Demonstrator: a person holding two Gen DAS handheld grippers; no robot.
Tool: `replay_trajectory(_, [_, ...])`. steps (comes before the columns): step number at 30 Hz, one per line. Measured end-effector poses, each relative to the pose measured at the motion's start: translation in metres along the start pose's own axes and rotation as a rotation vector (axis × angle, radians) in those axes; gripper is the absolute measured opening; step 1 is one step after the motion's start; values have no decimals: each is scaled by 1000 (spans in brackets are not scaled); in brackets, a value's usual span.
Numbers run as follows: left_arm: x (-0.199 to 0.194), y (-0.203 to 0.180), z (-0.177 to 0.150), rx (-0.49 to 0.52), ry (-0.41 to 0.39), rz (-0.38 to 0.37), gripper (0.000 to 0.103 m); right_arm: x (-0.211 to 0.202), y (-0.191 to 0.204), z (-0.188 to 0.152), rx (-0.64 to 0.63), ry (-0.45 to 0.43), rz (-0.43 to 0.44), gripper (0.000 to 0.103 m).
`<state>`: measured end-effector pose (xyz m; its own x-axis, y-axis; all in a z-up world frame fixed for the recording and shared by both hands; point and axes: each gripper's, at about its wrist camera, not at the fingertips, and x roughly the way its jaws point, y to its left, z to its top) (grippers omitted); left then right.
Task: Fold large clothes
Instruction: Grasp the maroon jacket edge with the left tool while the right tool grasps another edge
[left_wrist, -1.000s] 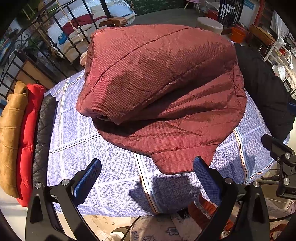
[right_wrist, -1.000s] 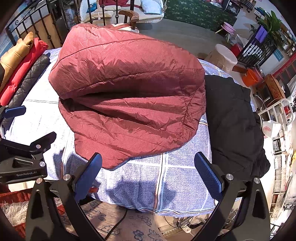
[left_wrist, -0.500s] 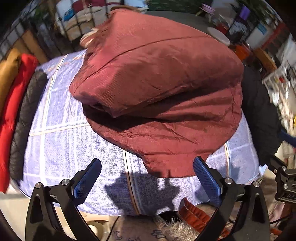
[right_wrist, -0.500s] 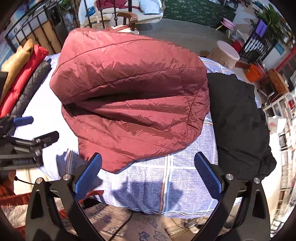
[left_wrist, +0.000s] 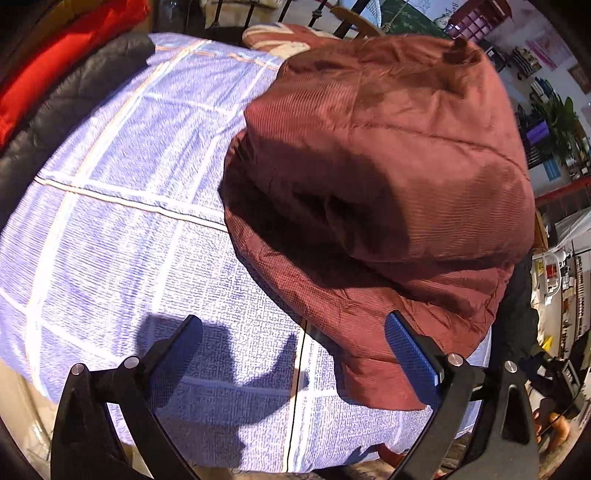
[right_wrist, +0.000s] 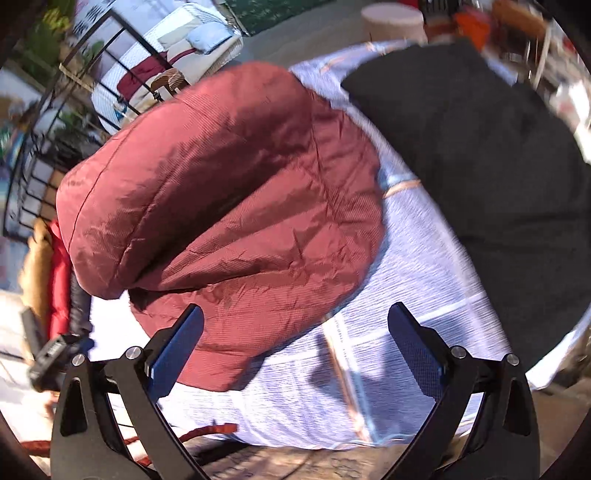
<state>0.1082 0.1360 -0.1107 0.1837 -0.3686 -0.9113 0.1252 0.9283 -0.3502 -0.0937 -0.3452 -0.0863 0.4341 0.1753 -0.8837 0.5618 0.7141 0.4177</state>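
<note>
The maroon padded jacket (left_wrist: 369, 192) lies bunched on the blue checked sheet (left_wrist: 122, 229) of the table, its upper half folded over the lower so that a puffy fold stands above a flatter flap reaching toward the near edge. From the left gripper (left_wrist: 295, 354) the jacket lies at about one to two o'clock; its near hem corner (left_wrist: 380, 384) sits just beside the right-hand pad, while the gap between the fingers holds only bare sheet and their shadow. From the right gripper (right_wrist: 295, 343) the same jacket (right_wrist: 221, 206) lies at ten to eleven o'clock, its hem corner touching or just behind the left-hand pad — which of the two cannot be told. Both grippers hover with fingers spread wide, holding nothing. The jacket's long axis appears to run across the table between the two views, so each gripper faces one end of the near hem, and both look about equally near. A black garment (right_wrist: 480, 147) lies at one o'clock in the right view, close beside the jacket. The next move probably turns on each gripper swinging inward to the hem.
</note>
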Motion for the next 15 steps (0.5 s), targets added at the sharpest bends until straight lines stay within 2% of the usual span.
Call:
replay_trajectory(6, [56, 4, -3, -67, 63, -91, 89, 58, -30, -11, 230, 40, 103, 97])
replay_trajectory(9, [80, 8, 1, -125, 73, -137, 85, 85, -46, -14, 356, 54, 151, 84])
replay_trajectory(11, [96, 8, 6, -146, 98, -159, 81, 102, -51, -14, 409, 52, 150, 76])
replay_trajectory(12, [103, 8, 9, -147, 115, -163, 80, 109, -52, -14, 439, 49, 164, 68])
replay_trajectory(15, [115, 3, 17, -135, 110, -161, 79, 120, -52, -13, 503, 16, 195, 66])
